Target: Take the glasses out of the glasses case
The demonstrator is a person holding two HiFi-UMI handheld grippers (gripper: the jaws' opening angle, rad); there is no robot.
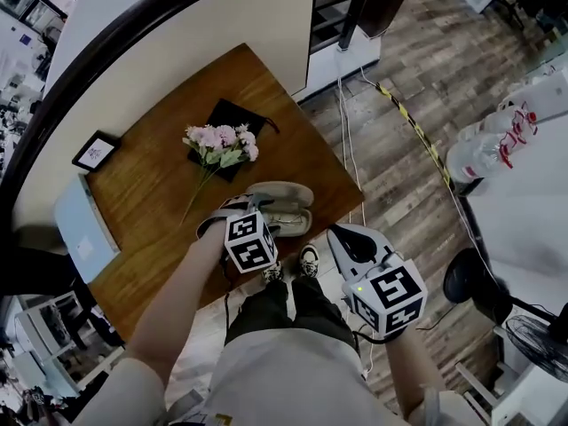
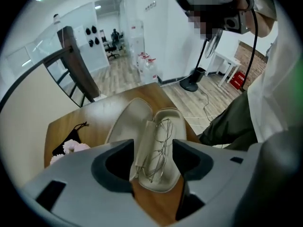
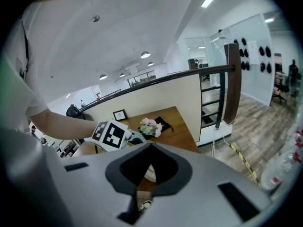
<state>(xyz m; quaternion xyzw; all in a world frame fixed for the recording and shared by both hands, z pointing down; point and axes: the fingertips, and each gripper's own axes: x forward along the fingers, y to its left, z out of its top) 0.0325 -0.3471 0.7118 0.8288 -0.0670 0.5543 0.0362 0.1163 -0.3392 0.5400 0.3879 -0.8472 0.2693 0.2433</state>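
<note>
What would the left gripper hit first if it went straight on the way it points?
Most likely the thin wire-frame glasses, lying in the open beige glasses case on the brown wooden table. They sit directly between the left gripper's open jaws, though depth is hard to judge.

Thin wire-rimmed glasses [image 2: 160, 148] lie inside the beige glasses case [image 2: 124, 123], its lid open flat.

The wooden surface [image 1: 151, 185] carries an open glasses case [image 2: 122, 126] near its front edge, with the glasses [image 2: 161, 145] lying inside. Pink flowers [image 1: 220, 142] rest on a black pouch [image 1: 232, 114] farther back. A small framed picture [image 1: 95, 152] and a pale blue flat object [image 1: 84, 229] sit along the left side.
</note>
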